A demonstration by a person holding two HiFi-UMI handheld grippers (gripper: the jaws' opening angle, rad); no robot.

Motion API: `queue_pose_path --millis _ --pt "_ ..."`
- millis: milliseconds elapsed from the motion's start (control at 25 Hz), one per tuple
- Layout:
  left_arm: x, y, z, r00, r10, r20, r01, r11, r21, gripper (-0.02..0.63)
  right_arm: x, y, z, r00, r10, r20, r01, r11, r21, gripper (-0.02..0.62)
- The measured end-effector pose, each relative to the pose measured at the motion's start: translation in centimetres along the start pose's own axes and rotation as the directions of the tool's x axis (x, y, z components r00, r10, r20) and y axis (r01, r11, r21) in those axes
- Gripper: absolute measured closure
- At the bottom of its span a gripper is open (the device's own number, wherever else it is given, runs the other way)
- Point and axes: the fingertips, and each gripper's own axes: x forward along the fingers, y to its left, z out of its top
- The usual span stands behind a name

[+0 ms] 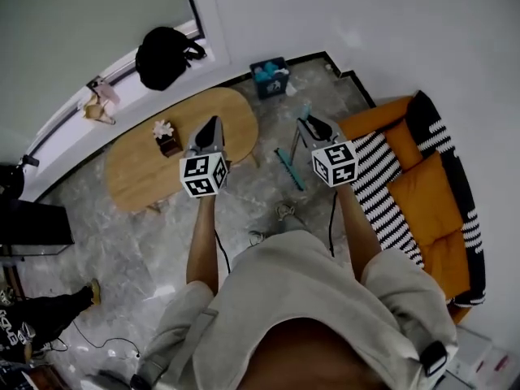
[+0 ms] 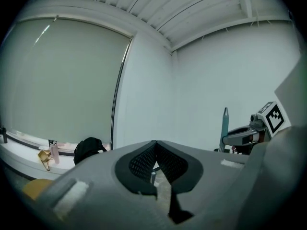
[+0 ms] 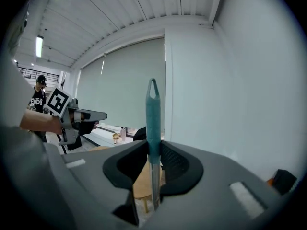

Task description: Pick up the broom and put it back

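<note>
Grey marble floor [image 1: 138, 242] fills most of the head view, with white walls meeting in a corner and a long blinded window on your left. An orange sofa [image 1: 431, 185] with a black-and-white striped cover [image 1: 382, 193] runs along your right. An oval wooden desk [image 1: 154, 177] stands ahead on your left, with a small potted plant [image 1: 167, 136] on it. A black backpack [image 1: 165, 55] sits on the window ledge, and a blue bin [image 1: 270, 75] is tucked into the corner.

The teal-handled broom with a metal shaft [image 3: 153, 109] is off the floor and upright in your right hand-held gripper [image 3: 153, 150]. Its jaws are clamped on the lower end of the teal grip, and the hanging loop stands above them. The teal strip [image 1: 290, 170] slanting over the floor between desk and sofa looks like its lower end, though the head view is too small to be sure.

Your left hand-held gripper [image 2: 156, 145] is closed with nothing in it, held level beside the right one.

Here is what can go wrong. You are holding the broom with one narrow pinch high on the handle, so the long shaft and head hang free below. A quick turn could swing that end into the desk edge or the sofa, or let the smooth handle twist or slide through the pads. Nothing shows where the broom belongs, so pick the spot first. Setting it against a bare wall at a shallow lean risks it sliding down the marble.
</note>
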Motion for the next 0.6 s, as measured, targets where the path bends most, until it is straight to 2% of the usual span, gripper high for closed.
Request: queue_pose_path --millis 280,600 --pt "2.6 -0.4 -0.7 1.000 -0.026 -0.014 0.026 1.000 -0.014 0.603 0.0 -4.2 0.3 0.997 -0.071 -0.002 0.071 0.997 0.003 0.508" --pt "7.4 -0.5 -1.9 0.998 0.007 -0.062 -0.008 1.000 -0.014 0.603 3.7 -8.5 -0.4 0.999 -0.045 -0.007 0.046 0.998 0.039 0.508"
